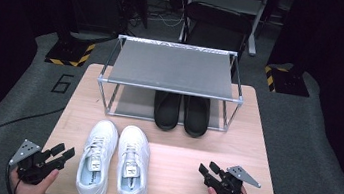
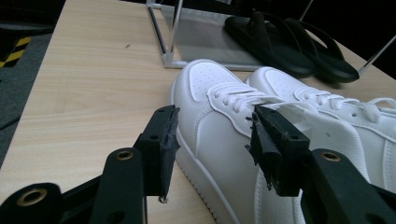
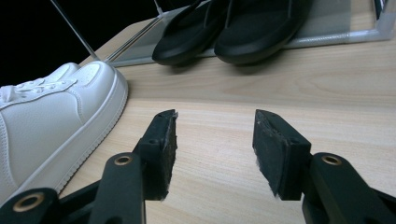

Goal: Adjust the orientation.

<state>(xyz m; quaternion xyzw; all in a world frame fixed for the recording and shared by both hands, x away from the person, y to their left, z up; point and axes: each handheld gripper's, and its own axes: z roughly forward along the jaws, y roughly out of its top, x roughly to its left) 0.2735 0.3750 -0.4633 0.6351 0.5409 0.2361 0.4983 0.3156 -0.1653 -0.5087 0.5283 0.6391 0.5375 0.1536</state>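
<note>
A pair of white lace-up sneakers stands side by side at the table's front, the left sneaker (image 1: 97,160) (image 2: 205,79) beside the right sneaker (image 1: 132,165) (image 2: 327,121) (image 3: 51,112). My left gripper (image 1: 66,152) (image 2: 215,126) is just left of the left sneaker, pointing at its side, open, with nothing between the pads. Well to the right of the sneakers, my right gripper (image 1: 207,167) (image 3: 215,123) hovers open over bare wood with nothing in it.
A metal-framed rack (image 1: 173,69) with a grey top shelf stands at the back of the wooden table (image 1: 173,188). A pair of black sandals (image 1: 181,112) (image 2: 271,42) (image 3: 252,32) sits on its lower level, toes over the edge. Bare wood lies between sneakers and rack.
</note>
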